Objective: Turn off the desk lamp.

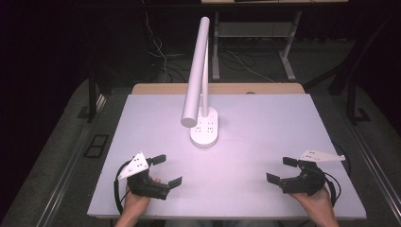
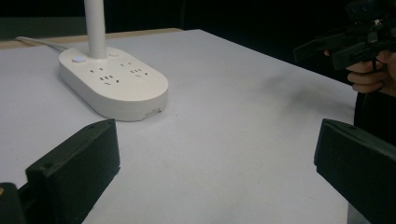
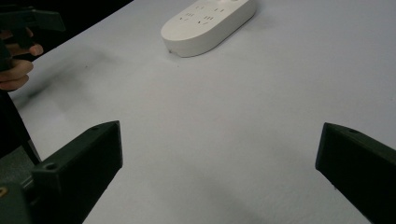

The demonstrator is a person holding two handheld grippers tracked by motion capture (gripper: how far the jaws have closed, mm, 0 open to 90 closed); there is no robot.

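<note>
Both my grippers hover at the table's (image 1: 283, 118) near edge, left gripper (image 1: 166, 170) and right gripper (image 1: 281, 170) each with jaws spread wide and empty. Farther back, between them, I see a white desk lamp (image 1: 204, 127) whose oval base carries power sockets.

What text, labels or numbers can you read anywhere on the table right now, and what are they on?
No readable text: there are none.
Lamp base: socket slots and a lit button, no words or brand legible.
Lamp arm: plain white, unmarked.
Left claw and right claw: grey top plates carry small dark dots, not writing.
Table: bare white surface, no label.
</note>
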